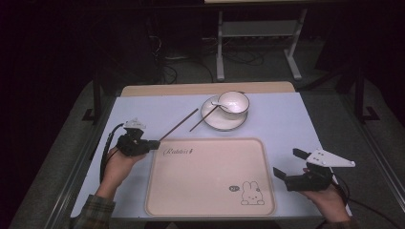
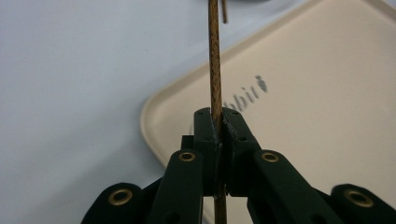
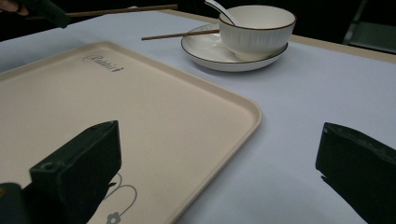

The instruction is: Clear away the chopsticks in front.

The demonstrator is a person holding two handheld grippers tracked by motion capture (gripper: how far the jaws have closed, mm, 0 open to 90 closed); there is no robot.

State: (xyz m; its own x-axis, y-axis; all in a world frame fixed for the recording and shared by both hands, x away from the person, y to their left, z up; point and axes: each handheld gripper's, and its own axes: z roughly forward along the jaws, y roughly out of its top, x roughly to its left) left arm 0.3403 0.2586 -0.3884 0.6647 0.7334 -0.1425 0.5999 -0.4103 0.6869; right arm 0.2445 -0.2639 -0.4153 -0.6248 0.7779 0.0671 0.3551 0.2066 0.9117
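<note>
while the left gripper (image 1: 154, 143) pinches one brown chopstick (image 1: 179, 125) between its black jaws, that stick slants away from the near-left corner of the beige tray (image 1: 191, 191) toward the white plate (image 1: 216, 121), raised off the pale blue table cover (image 1: 286, 124). in the left gripper view the two jaws stand pressed against the stick (image 2: 215, 70) from both sides, with its shaft running straight up out of them and a short end showing below them, above the tray's rounded corner (image 2: 154, 116). a second chopstick (image 1: 203, 119) lies just beyond the tray's far edge, its far end leaning on the plate's rim. a white bowl (image 1: 234, 102) sits on the plate with a white spoon (image 1: 218, 102) resting in it, its handle pointing out to the left; all of this lies past the tray's far edge. the right gripper (image 1: 289, 164) hovers just off the tray's right edge, near the rabbit drawing (image 1: 252, 193), and its jaws are spread wide with nothing between them. in the right gripper view those jaws (image 3: 219, 172) frame the tray's corner, one jaw over the tray, the other over the table cover.
</note>
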